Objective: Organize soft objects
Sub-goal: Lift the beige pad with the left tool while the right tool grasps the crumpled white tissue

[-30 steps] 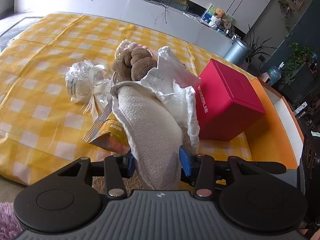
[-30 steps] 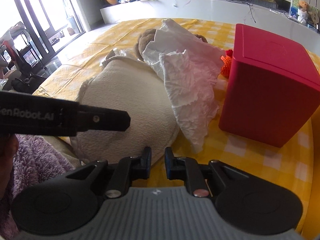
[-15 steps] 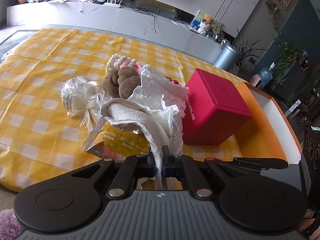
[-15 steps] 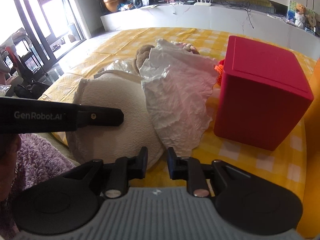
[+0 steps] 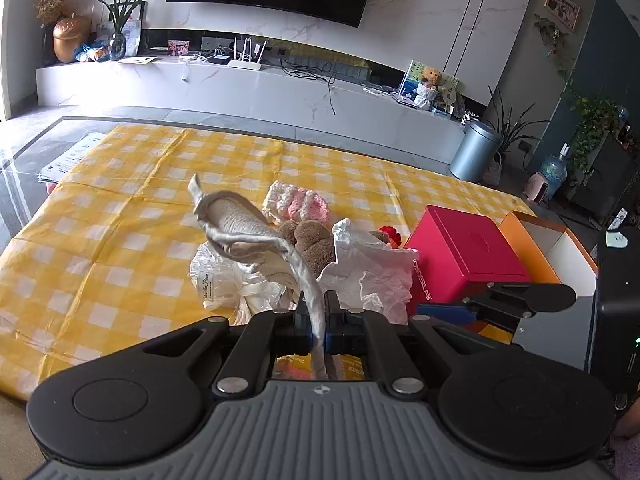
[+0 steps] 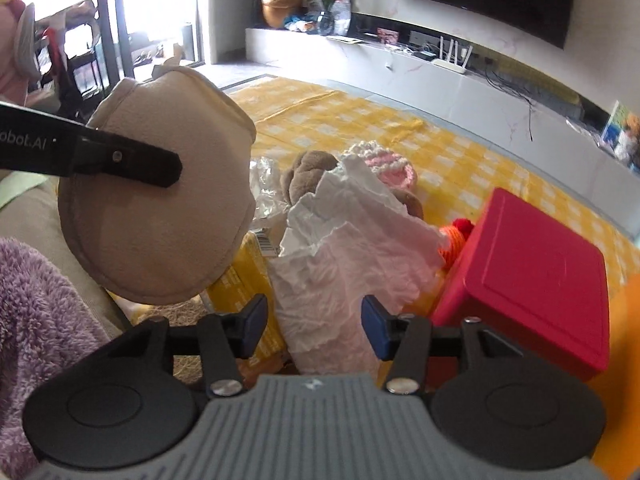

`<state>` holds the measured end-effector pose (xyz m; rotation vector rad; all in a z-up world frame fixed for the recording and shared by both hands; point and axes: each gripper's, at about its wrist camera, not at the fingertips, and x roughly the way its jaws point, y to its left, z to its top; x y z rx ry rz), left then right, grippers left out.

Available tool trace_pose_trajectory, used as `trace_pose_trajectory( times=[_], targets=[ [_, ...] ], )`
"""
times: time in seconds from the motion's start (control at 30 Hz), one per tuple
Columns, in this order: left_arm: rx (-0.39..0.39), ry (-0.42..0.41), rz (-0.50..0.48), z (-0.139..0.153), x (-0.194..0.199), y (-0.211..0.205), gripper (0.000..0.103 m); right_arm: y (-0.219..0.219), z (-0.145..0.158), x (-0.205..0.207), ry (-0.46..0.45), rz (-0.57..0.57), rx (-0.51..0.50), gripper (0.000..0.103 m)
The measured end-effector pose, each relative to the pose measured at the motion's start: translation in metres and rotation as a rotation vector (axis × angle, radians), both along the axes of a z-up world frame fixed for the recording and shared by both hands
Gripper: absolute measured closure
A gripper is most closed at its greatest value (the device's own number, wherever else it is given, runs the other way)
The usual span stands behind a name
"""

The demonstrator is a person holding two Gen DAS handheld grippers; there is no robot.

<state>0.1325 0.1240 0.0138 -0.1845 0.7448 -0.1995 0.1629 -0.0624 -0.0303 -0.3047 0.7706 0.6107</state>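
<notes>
My left gripper (image 5: 316, 330) is clamped on the beige pad (image 6: 160, 208), lifted off the surface's near edge; right gripper (image 6: 314, 328) is opening around the white tissue (image 6: 340, 248). Sorting has barely begun.

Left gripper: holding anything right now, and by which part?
Yes. The left gripper is shut on the beige cushion, pinching its seamed edge; the rest hangs clear of the table.
</notes>
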Motion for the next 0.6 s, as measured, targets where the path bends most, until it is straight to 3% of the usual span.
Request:
trace_pose_trajectory(
  times=[0.27,0.4,0.47,0.53,0.6],
  targets=[
    [-0.004,0.012,-0.007,-0.011,0.004,0.002,0.097,0.030,-0.011,0.033,-0.060,0.032,-0.110,0.049],
    [-0.010,0.023,-0.005,-0.015,0.005,0.002,0.097,0.038,-0.023,0.043,-0.047,0.039,-0.144,0.051],
    [-0.012,0.026,-0.008,-0.016,0.007,0.002,0.097,0.040,-0.026,0.045,-0.047,0.032,-0.154,0.061],
    [-0.012,0.026,-0.013,-0.016,0.007,0.000,0.097,0.040,-0.028,0.048,-0.043,0.031,-0.160,0.077],
    [-0.008,0.023,-0.016,-0.016,0.007,-0.001,0.097,0.040,-0.028,0.047,-0.039,0.028,-0.156,0.084]
  ],
)
